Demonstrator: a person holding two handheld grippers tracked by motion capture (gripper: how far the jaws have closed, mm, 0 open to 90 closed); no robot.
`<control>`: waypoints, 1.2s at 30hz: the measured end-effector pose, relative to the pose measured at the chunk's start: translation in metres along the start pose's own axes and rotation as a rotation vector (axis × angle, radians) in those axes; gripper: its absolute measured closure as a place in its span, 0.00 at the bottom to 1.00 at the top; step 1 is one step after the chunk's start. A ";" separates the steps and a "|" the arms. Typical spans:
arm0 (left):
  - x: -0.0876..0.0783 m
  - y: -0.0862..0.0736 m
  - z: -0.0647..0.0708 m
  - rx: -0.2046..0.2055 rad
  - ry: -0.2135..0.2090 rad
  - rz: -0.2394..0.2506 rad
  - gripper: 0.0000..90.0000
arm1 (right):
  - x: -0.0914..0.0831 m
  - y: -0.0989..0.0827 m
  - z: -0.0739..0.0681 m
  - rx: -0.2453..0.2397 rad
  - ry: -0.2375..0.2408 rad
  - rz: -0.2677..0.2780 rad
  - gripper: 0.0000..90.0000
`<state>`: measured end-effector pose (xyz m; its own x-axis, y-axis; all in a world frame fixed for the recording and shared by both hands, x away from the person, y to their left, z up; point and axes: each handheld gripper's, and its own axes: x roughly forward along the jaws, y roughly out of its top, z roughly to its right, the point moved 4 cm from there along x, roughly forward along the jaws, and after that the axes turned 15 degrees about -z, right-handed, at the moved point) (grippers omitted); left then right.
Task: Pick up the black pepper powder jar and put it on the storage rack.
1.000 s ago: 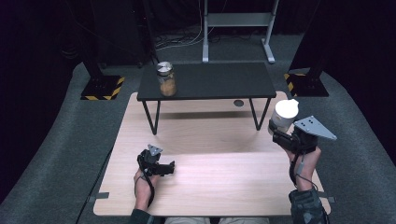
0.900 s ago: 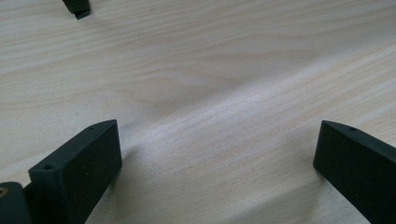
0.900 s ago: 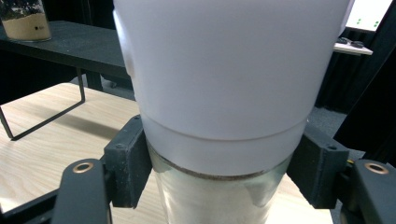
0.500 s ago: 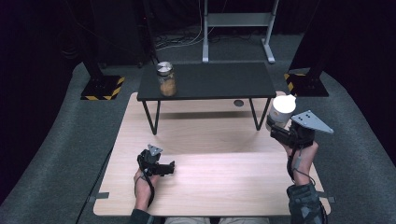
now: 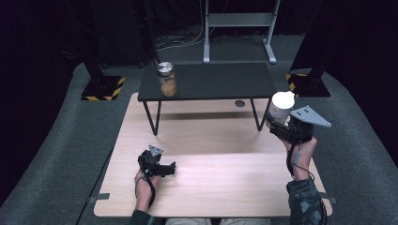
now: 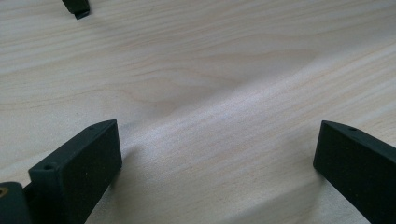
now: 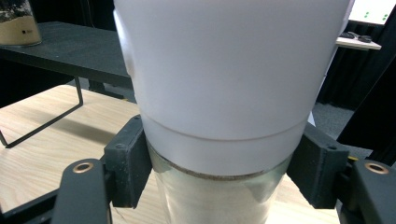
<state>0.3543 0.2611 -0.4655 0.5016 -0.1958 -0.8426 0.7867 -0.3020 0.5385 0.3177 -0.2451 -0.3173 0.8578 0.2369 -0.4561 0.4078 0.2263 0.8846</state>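
Two jars are in the scene. One jar [image 5: 281,107] with a white lid is clamped in the right gripper [image 5: 278,125], held in the air above the right far part of the wooden table [image 5: 220,187], near the right end of the black bench [image 5: 220,82]. In the right gripper view the two black jaws press on either side of this jar [image 7: 224,154], right where the white lid meets the glass, and pale powder fills the glass below. The second jar [image 5: 167,79] has a metal lid and tan contents, and stands upright on the left part of the black bench, well apart from the first.

There are two grippers, one in each hand. The left gripper [image 5: 159,166] rests low on the wooden table at the near left, and in its own view the jaws stand wide apart with bare wood [image 6: 210,116] between them and nothing held.

Compared with a second ago, the jar in the right gripper sits a little closer to the bench end; the grip on it is unchanged. The left gripper and the metal-lidded jar are where they were.
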 end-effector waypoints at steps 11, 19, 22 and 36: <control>0.000 0.000 0.000 0.000 0.000 0.000 0.00 | 0.007 0.009 0.004 0.001 -0.004 -0.004 0.33; 0.000 0.000 0.000 0.000 0.000 0.000 0.00 | 0.010 0.017 0.005 -0.002 -0.006 -0.003 0.33; 0.000 0.000 0.000 0.001 0.000 0.000 0.00 | 0.011 0.020 0.006 -0.002 -0.007 -0.002 0.33; 0.000 0.000 0.000 0.001 -0.001 0.000 0.00 | 0.016 0.030 0.008 -0.003 -0.008 -0.004 0.33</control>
<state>0.3543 0.2612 -0.4655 0.5015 -0.1964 -0.8426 0.7862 -0.3029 0.5386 0.3463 -0.2418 -0.2971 0.8586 0.2280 -0.4591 0.4106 0.2302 0.8823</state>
